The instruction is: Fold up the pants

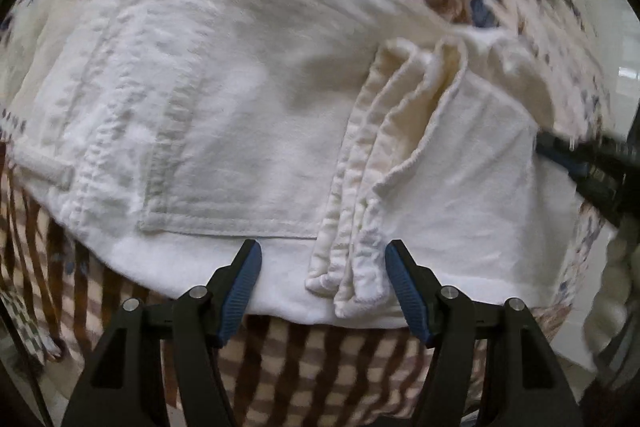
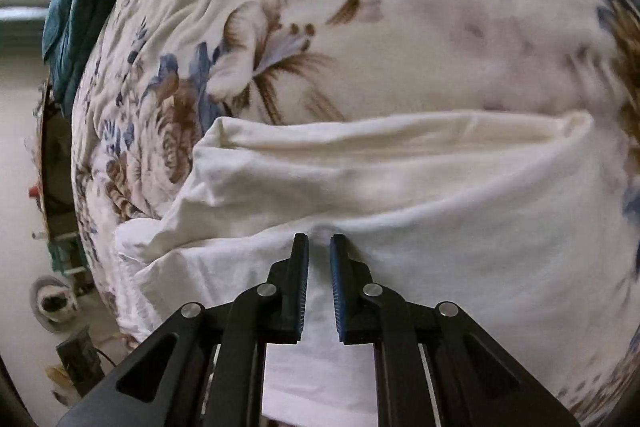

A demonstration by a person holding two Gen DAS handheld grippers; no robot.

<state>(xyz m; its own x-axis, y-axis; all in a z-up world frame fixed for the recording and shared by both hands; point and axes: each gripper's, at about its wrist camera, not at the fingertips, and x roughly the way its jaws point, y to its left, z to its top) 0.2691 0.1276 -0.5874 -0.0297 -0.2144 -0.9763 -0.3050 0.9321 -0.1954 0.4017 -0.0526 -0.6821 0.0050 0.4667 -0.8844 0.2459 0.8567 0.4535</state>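
White pants (image 1: pixel 248 99) lie folded on a floral bedspread, with a back pocket and a belt loop showing on the left. The stacked leg hems (image 1: pixel 360 227) run down the cloth and end between the fingers of my left gripper (image 1: pixel 322 253). That gripper is open, and its left pad stands clear of the hems. In the right wrist view the pants (image 2: pixel 440 195) form a thick folded bundle. My right gripper (image 2: pixel 319 239) is shut on a pinch of the white cloth, which puckers at its tips. A blurred black and blue part of the right gripper (image 1: pixel 592 171) shows at the pants' right edge.
The floral bedspread (image 2: pixel 400 27) covers the bed, and a brown checked blanket (image 1: pixel 312 367) lies at its near side. A dark teal cloth (image 2: pixel 80 7) is heaped at the far left. The bed's left edge drops to a floor with small clutter (image 2: pixel 56 299).
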